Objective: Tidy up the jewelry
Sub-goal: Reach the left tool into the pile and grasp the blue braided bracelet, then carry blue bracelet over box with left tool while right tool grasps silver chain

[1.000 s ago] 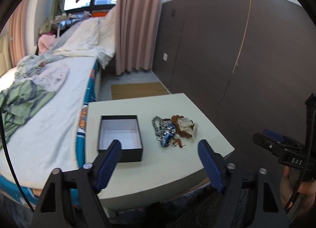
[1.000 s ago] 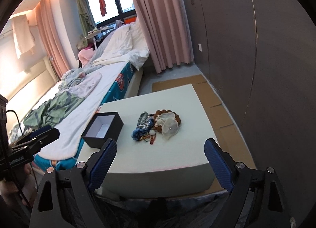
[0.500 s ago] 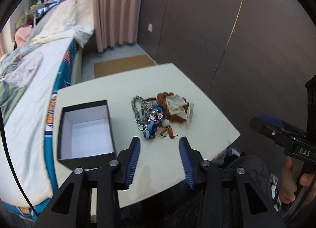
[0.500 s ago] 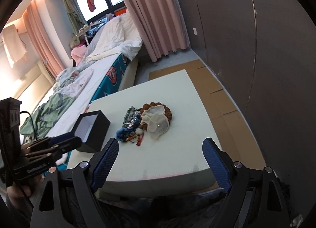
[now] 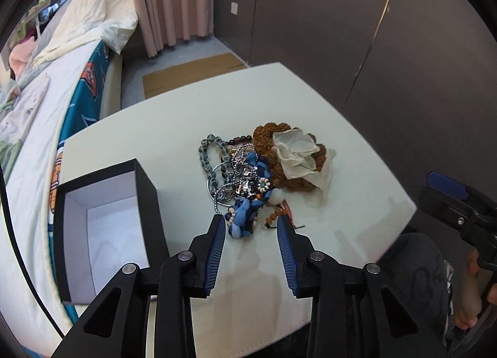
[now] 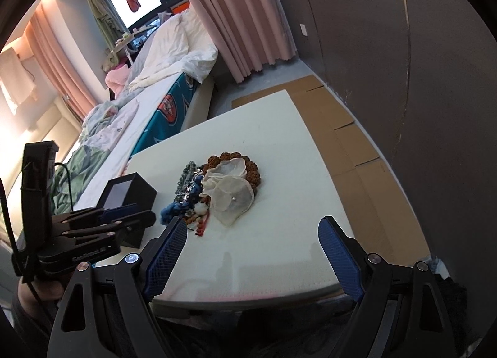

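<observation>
A tangled pile of jewelry lies mid-table: grey-green beads, silver chains, a blue braided piece, a brown bead bracelet and a sheer white fabric flower. An open black box with a white inside stands to its left. My left gripper is open, partly narrowed, low over the near end of the pile, its fingers on either side of the blue piece. My right gripper is wide open and empty, near the table's front edge, short of the pile. The box also shows in the right wrist view.
The white table stands between a bed on the left and a dark wall on the right. Cardboard sheets lie on the floor beyond the table. Pink curtains hang at the back.
My left gripper has moved forward and down to the pile and narrowed its opening. My right gripper has come closer to the table and stayed wide open.
</observation>
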{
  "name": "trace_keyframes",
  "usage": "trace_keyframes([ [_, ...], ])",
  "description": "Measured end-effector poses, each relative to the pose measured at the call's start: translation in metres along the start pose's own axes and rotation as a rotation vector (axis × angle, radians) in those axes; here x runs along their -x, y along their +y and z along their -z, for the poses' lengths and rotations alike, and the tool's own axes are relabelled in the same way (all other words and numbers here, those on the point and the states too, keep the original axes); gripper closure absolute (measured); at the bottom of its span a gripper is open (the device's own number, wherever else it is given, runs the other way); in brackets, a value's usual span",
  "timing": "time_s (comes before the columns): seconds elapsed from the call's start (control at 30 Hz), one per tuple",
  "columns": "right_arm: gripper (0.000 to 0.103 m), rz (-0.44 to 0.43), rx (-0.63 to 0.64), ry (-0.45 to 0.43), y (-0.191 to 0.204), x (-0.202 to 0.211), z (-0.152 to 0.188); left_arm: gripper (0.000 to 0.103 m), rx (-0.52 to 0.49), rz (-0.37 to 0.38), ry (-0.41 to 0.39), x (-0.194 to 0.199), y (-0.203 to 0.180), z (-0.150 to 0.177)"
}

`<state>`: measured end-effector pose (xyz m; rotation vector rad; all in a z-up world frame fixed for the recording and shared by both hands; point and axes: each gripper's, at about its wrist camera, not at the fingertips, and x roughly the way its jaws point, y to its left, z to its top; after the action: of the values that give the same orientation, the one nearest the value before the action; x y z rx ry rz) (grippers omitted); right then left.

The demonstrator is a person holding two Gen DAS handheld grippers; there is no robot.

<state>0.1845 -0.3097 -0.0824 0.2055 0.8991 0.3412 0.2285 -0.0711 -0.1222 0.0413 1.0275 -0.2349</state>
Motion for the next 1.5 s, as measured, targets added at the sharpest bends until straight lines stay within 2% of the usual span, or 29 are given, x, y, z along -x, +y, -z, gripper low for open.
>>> trace_keyframes([
  [0.23, 0.016, -0.019, -0.013, 0.023, -0.001, -0.015, -0.007, 0.068, -0.024, -0.008, 0.055, -0.023, 0.000, -0.007],
  [0.27, 0.016, -0.025, -0.015, 0.027, -0.001, -0.017, -0.009, 0.070, -0.029, -0.003, 0.066, -0.026, 0.000, -0.007],
  [0.37, 0.016, -0.033, -0.013, 0.037, 0.002, -0.023, -0.012, 0.086, -0.032, -0.009, 0.081, -0.033, 0.002, -0.009],
  [0.4, 0.016, -0.037, -0.015, 0.042, 0.002, -0.025, -0.012, 0.095, -0.024, -0.009, 0.080, -0.033, 0.004, -0.010],
  [0.47, 0.016, -0.045, -0.019, 0.053, 0.004, -0.031, -0.014, 0.095, -0.001, 0.022, 0.077, -0.029, 0.009, -0.012],
  [0.6, 0.026, -0.072, -0.019, 0.089, 0.008, -0.044, -0.016, 0.095, -0.006, 0.035, 0.041, -0.013, 0.010, -0.015],
  [0.87, 0.026, -0.084, -0.013, 0.136, 0.018, -0.066, -0.021, 0.095, 0.042, 0.044, -0.034, 0.022, 0.022, -0.022],
  [1.03, 0.038, -0.092, 0.000, 0.153, 0.031, -0.072, -0.026, 0.095, 0.073, 0.028, -0.093, 0.049, 0.033, -0.024],
  [1.2, 0.056, -0.132, 0.055, 0.173, 0.054, -0.076, -0.032, 0.095, 0.104, 0.001, -0.147, 0.072, 0.052, -0.024],
  [1.33, 0.059, -0.188, 0.097, 0.190, 0.073, -0.084, -0.034, 0.095, 0.135, -0.020, -0.171, 0.084, 0.067, -0.020],
  [1.4, 0.067, -0.192, 0.110, 0.216, 0.080, -0.097, -0.033, 0.095, 0.154, -0.029, -0.180, 0.089, 0.075, -0.018],
  [1.5, 0.070, -0.182, 0.115, 0.251, 0.084, -0.116, -0.032, 0.095, 0.177, -0.043, -0.188, 0.098, 0.086, -0.011],
])
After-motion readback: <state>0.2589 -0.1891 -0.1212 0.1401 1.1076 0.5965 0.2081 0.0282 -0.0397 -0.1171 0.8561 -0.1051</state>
